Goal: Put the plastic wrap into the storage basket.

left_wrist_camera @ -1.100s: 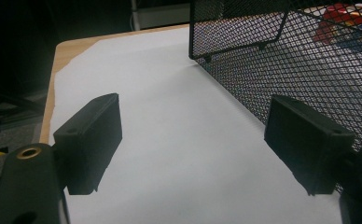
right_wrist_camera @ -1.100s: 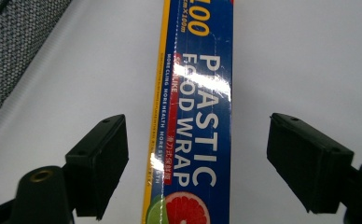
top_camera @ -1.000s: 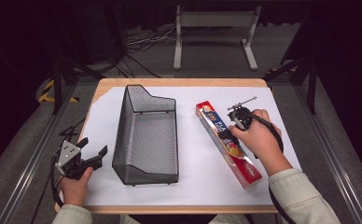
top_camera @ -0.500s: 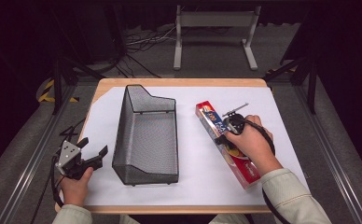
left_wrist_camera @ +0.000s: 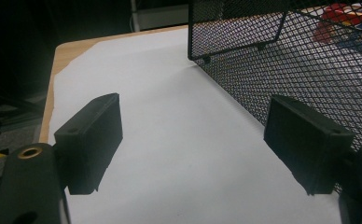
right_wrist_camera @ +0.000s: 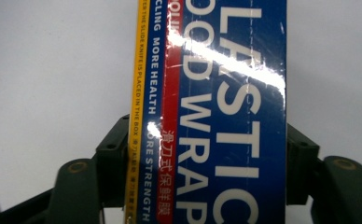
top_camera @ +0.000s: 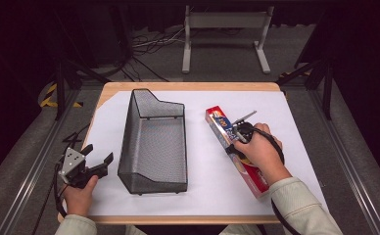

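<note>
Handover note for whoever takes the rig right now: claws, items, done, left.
Right claw: down over the plastic wrap box, jaws on either side of it; whether they grip it yet I cannot tell.
Left claw: open, holding nothing, at the table's near left beside the mesh basket.
Box lies flat on the white sheet, right of the basket, not lifted.
Done: right claw lined up on the box.
Left, likely: close, lift, place the box in the basket.

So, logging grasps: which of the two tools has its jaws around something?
The right tool: its jaws straddle the plastic wrap box. The left tool is open over bare paper beside the mesh basket.
</note>
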A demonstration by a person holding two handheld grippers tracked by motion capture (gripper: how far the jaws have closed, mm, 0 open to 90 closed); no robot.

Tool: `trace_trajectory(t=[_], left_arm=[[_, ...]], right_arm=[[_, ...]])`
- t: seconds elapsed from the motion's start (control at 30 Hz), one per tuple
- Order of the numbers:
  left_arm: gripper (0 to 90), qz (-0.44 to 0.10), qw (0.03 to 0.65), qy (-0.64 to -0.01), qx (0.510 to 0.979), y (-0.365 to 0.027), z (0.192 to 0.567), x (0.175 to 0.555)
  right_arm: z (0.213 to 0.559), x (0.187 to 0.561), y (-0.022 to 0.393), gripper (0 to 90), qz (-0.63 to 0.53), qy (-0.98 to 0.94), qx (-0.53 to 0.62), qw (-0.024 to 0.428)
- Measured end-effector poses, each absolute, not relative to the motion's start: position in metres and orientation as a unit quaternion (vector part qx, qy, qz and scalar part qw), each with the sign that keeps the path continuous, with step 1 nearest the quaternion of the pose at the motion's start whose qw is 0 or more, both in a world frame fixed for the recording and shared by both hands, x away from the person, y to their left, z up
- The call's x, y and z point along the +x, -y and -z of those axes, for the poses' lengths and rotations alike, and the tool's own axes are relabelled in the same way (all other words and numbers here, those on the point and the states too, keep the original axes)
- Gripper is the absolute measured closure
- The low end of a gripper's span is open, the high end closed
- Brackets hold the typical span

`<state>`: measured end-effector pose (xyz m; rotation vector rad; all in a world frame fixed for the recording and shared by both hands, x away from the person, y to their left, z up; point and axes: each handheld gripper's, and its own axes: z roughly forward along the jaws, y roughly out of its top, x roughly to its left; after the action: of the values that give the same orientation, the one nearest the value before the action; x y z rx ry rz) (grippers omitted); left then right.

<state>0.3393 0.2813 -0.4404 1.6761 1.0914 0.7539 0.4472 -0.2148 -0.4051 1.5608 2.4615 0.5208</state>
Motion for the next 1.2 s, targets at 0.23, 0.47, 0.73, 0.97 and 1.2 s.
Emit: trace_trajectory(t=[0.23, 0.47, 0.73, 0.97, 1.2], left_arm=[[20.3, -0.309, 0.480, -0.447, 0.689, -0.282, 0.440, 0.339], [20.5, -0.310, 0.480, -0.448, 0.687, -0.281, 0.441, 0.340], [20.4, -0.310, 0.482, -0.448, 0.686, -0.281, 0.440, 0.339], [20.4, -0.311, 0.481, -0.448, 0.686, -0.282, 0.440, 0.339], [20.4, -0.311, 0.480, -0.448, 0.687, -0.282, 0.440, 0.339]], right_arm=[[0.403, 0.444, 0.214, 39.3, -0.176, -0.817, 0.540, 0.103], [0.391, 0.439, 0.214, 39.4, -0.201, -0.811, 0.537, 0.119], [0.369, 0.434, 0.212, 39.3, -0.221, -0.807, 0.533, 0.125], [0.357, 0.431, 0.210, 39.2, -0.233, -0.805, 0.528, 0.135], [0.347, 0.427, 0.207, 39.2, -0.240, -0.801, 0.531, 0.136]])
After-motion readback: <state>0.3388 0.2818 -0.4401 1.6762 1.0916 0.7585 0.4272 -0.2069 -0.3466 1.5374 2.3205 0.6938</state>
